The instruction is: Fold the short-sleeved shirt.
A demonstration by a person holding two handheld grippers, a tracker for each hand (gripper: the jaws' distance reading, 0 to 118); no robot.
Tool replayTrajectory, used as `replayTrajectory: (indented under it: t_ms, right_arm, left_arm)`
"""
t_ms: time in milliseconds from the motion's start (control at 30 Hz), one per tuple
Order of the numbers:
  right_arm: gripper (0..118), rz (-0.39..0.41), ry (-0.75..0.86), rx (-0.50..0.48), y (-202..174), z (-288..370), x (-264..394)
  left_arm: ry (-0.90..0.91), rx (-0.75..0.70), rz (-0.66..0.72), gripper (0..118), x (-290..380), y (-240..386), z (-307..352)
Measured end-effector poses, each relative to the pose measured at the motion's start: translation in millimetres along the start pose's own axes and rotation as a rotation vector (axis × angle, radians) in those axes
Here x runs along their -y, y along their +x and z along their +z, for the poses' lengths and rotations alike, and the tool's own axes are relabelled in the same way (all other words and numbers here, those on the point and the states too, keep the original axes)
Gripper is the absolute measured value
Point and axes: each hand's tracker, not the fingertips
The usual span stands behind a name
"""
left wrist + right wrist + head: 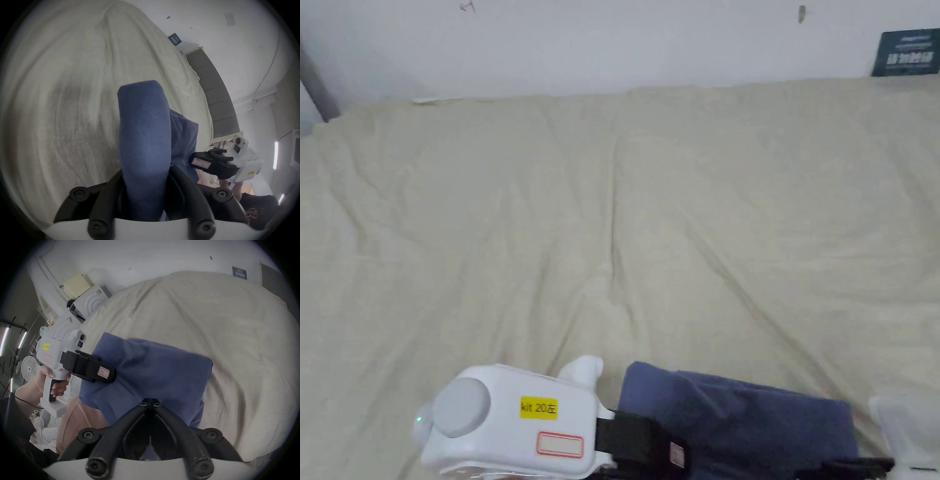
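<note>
At the near edge of a cream bed sheet (612,206), with wide bare room beyond up to the white wall (612,44), hangs a blue shirt (737,419) gathered between both tools. Left gripper (103,373), level and pointing right, pinched on one shirt edge; right gripper (150,404) closed on the opposite edge. Yellow sticker (538,408) marked "kit 20" atop the left tool.

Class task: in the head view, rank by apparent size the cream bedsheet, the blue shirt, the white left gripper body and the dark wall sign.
1. Cream bedsheet
2. Blue shirt and white left gripper body look alike; nearness and cropping make them unsure.
3. Dark wall sign
</note>
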Motion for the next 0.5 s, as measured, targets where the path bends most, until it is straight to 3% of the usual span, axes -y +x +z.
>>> replayTrajectory:
  t_ms: [233, 333, 500]
  right_arm:
    - [0, 0.069, 0.083, -0.047, -32, 6, -35]
    - [0, 0.088, 0.089, -0.076, -45, -6, -49]
    - [0, 0.091, 0.04, -0.142, -72, -29, -59]
  left_arm:
    - [0.053, -0.124, -0.075, 20, 8, 2, 71]
    - [0.078, -0.259, -0.035, 20, 8, -23, 126]
    - [0.087, -0.6, -0.038, 20, -6, -78, 222]
